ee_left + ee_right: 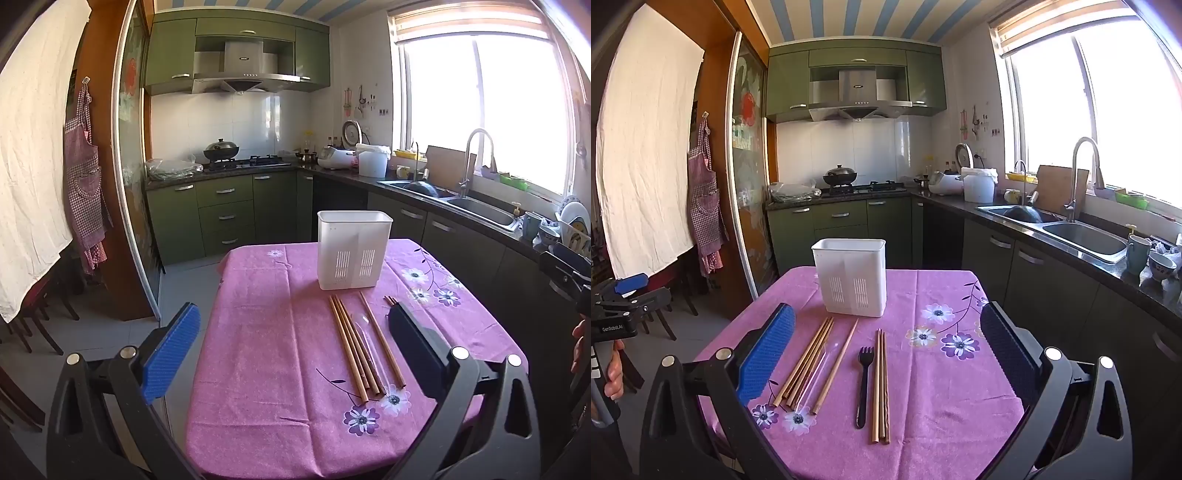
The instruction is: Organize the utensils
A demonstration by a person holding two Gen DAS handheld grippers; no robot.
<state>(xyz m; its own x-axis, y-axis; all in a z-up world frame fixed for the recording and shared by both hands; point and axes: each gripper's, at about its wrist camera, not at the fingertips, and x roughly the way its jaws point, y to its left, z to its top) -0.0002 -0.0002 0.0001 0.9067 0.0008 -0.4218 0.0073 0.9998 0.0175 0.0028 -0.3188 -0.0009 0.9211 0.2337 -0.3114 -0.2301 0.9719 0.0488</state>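
chopsticks (807, 363) and black fork (864, 384) lie before white holder (851, 277); left tool (291, 354) and right tool (888, 354) both spread wide, empty.

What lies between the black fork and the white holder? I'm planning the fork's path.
Only bare pink tablecloth between black fork and white holder, per right wrist view.
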